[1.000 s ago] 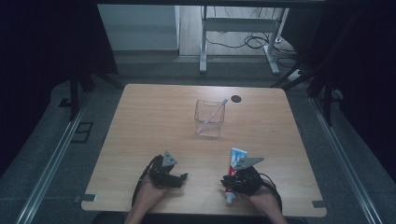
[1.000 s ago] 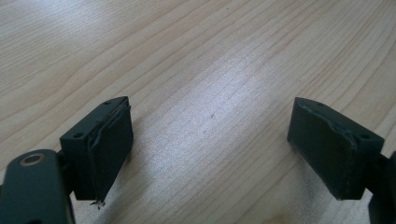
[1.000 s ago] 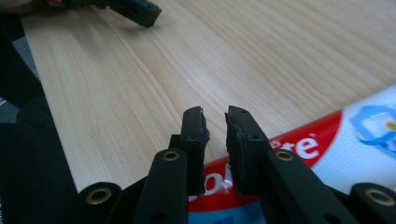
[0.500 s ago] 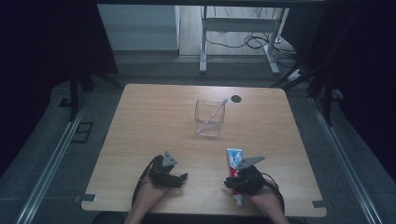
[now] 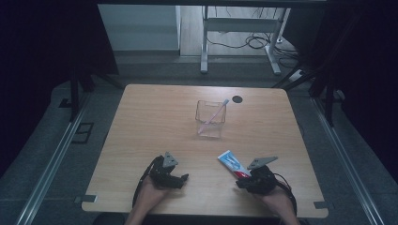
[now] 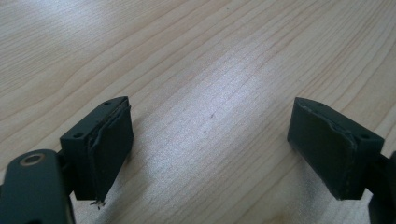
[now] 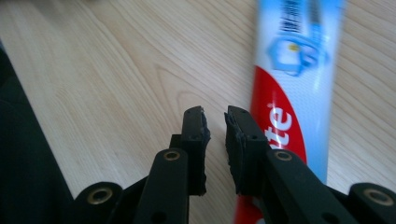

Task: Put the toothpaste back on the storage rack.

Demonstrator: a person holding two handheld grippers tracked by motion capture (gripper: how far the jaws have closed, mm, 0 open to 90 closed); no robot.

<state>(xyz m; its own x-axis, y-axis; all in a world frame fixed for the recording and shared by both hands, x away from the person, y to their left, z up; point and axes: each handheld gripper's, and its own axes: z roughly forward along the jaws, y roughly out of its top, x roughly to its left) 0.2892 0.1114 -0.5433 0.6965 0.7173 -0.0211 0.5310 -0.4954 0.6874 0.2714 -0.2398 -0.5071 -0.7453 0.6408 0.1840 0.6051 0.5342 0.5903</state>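
Glossy flat toothpaste tube (image 7: 289,93) (red, blue) on grained wooden table (image 7: 116,84).

Thing: toothpaste tube (image 5: 232,163), white, blue and red
Pose: flat, slanted
Place: on the bench (image 5: 150,117), near its front edge, right of middle
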